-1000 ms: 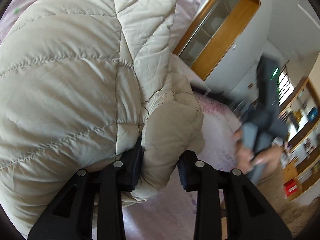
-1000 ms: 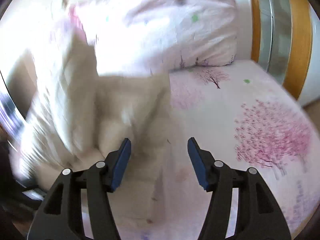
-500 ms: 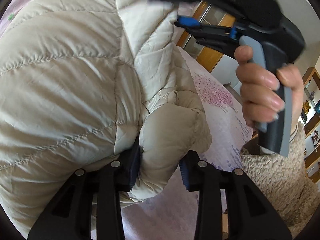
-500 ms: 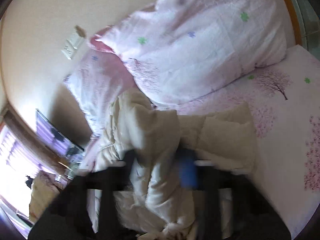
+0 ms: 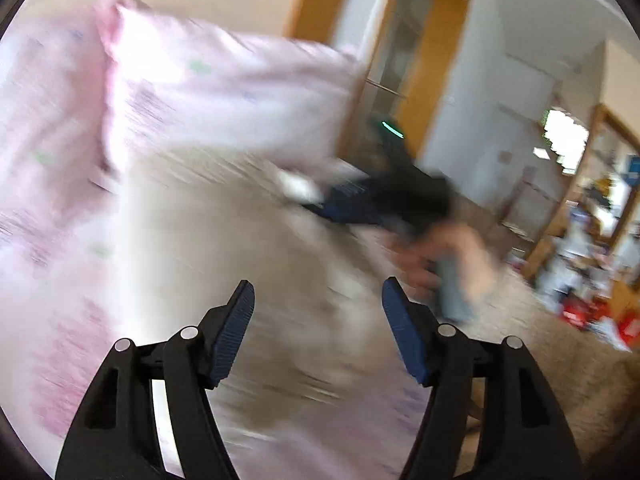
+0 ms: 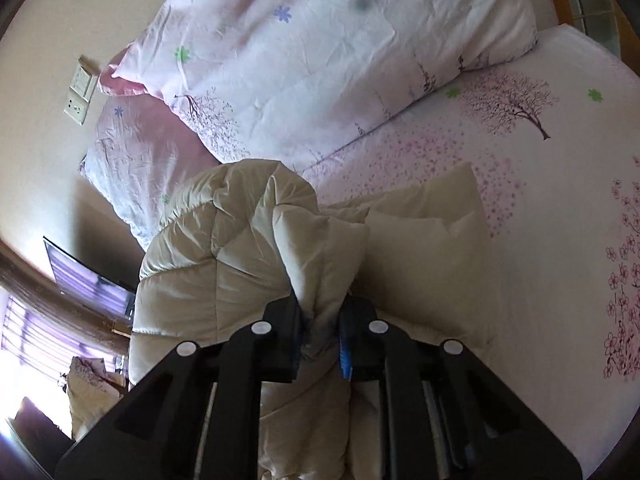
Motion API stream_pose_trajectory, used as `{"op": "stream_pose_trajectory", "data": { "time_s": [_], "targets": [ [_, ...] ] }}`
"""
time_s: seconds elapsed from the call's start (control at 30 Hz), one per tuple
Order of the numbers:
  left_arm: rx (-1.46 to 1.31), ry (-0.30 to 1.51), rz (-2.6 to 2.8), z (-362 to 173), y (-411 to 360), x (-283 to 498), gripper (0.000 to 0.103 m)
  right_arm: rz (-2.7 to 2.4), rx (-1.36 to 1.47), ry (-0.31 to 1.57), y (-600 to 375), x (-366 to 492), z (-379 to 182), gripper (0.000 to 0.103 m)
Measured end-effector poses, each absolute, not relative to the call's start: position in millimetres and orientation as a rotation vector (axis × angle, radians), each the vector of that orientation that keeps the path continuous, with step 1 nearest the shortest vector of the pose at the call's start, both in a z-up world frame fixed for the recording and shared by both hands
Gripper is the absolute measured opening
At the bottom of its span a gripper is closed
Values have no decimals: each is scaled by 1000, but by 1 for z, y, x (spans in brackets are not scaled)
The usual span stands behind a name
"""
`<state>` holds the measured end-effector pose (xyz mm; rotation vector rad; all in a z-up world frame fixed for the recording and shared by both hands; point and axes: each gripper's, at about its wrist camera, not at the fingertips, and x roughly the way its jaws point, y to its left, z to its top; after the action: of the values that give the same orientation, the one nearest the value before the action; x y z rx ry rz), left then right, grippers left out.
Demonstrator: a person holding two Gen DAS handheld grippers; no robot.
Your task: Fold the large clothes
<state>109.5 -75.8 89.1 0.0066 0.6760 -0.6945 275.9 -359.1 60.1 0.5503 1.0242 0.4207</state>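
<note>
**Right claw pinches the jacket; left claw hangs free**

Right claw (image 6: 319,334) is clenched on a bunched fold of the puffy cream jacket (image 6: 224,256), which lies on the bed (image 6: 560,208) below the pillows (image 6: 320,52). Left claw (image 5: 318,330) is spread, holding nothing. The jacket looks light, soft and slippery; seams seem the best hold. Open bed lies rightward.

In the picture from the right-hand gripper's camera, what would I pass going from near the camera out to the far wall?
Right gripper, shut on a fold of the cream puffer jacket → pink floral bedsheet → large pink floral pillow → wall with a socket plate.
</note>
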Motion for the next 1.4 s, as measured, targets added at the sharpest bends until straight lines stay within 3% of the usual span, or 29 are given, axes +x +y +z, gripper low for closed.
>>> {"op": "stream_pose_trajectory", "data": {
  "time_s": [0.3, 0.77, 0.93, 1.13, 1.27, 1.4],
  "targets": [
    [-3, 790, -483, 69, -33, 203, 66, 449, 545, 1078, -366, 292, 51, 19],
    [32, 951, -545, 22, -59, 224, 68, 386, 531, 1119, -387, 303, 24, 17],
    [35, 982, -544, 9, -59, 234, 76, 376, 557, 1129, -390, 304, 16, 18],
    [15, 892, -552, 43, -50, 229, 75, 320, 534, 1038, -403, 278, 42, 40],
    [76, 831, -494, 60, -53, 239, 75, 311, 565, 951, -419, 250, 60, 41],
    [112, 861, -496, 52, -62, 248, 75, 344, 411, 821, -404, 212, 83, 37]
  ]
}}
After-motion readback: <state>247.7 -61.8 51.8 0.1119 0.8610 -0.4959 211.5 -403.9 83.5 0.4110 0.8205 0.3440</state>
